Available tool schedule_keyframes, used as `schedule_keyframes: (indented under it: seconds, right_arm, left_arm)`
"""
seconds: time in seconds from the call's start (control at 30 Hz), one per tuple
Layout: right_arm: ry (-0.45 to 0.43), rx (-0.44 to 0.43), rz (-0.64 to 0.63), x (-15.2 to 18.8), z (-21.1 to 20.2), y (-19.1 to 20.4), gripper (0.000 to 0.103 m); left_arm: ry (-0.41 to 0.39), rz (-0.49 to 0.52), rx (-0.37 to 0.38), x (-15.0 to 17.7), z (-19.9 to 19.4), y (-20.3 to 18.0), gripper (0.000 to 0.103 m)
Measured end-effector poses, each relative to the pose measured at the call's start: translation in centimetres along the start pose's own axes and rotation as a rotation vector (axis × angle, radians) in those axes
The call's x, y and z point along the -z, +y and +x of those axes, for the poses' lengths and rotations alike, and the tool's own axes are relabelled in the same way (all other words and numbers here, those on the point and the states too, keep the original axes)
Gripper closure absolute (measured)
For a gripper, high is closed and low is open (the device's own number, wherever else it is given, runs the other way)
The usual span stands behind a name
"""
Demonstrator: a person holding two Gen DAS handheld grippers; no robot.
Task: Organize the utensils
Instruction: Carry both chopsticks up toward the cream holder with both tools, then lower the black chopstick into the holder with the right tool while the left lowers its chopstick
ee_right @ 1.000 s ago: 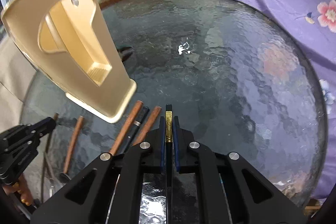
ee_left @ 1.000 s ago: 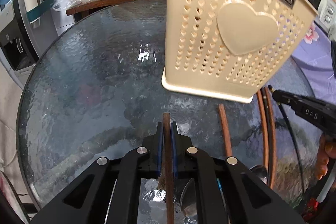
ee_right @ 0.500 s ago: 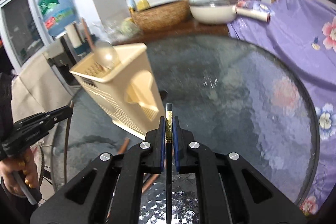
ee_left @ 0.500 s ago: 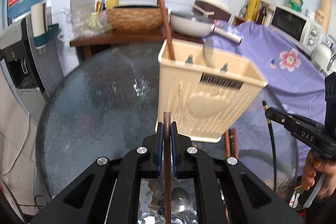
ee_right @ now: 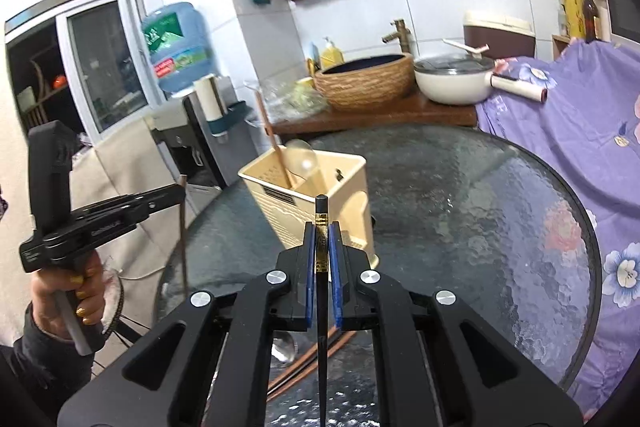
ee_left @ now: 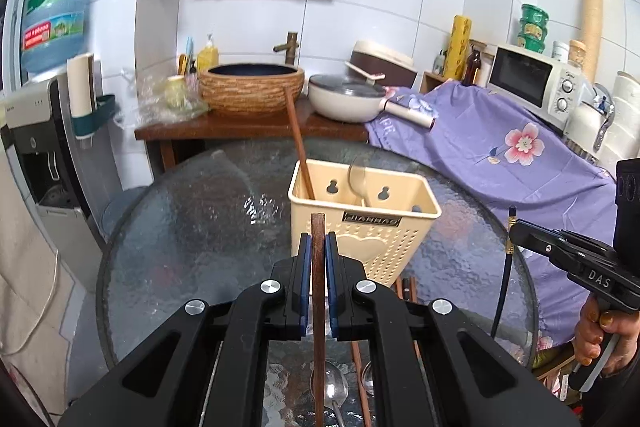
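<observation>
Brown wooden chopstick (ee_left: pixel 318 267) sits clenched in my left gripper (ee_left: pixel 319 247) at lower centre, below the cream holder (ee_left: pixel 372 227) at mid-frame; a tilt could catch its rim. In the right view, my right gripper (ee_right: pixel 322 247) grasps a black chopstick (ee_right: pixel 321 227); both sticks could collide at the holder (ee_right: pixel 320 195).

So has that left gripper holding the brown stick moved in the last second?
Yes. The left gripper, shut on the brown chopstick, has lifted and drawn back: the cream utensil basket on the glass table looks farther off and lower.
</observation>
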State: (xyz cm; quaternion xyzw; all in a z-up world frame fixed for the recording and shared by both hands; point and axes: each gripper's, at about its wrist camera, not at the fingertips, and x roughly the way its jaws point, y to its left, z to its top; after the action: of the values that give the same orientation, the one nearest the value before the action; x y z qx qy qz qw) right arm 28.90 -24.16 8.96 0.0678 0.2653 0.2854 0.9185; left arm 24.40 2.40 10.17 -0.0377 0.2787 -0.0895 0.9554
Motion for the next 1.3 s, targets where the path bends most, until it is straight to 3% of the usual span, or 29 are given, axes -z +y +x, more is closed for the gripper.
schedule_keyframes:
  seconds: [0.2,0.6,0.9,1.03,1.3]
  right_arm:
    - [-0.038,-0.023,-0.014,-1.0,-2.1,1.0,0.096]
    - [-0.059,-0.014,-0.067,-4.0,-2.4,2.3,0.096]
    - [-0.105,-0.043,-0.091,-9.0,-4.2,4.1,0.096]
    - [-0.156,-0.018,-0.113,-11.9,-4.8,5.2,0.096]
    - [-0.248,0.048,-0.147,-16.5,-4.4,7.1,0.096]
  left_arm:
    - [-0.053,0.015,0.008,-1.1,-2.0,-0.5,0.096]
    - [-0.113,0.042,0.01,-3.9,-3.7,-1.6,0.096]
    - [-0.186,0.065,0.024,-8.5,-5.9,-2.7,0.096]
    - [-0.243,0.06,0.0,-11.3,-7.1,-3.0,0.096]
    - [-0.302,-0.021,0.024,-16.4,-6.8,-3.1,0.096]
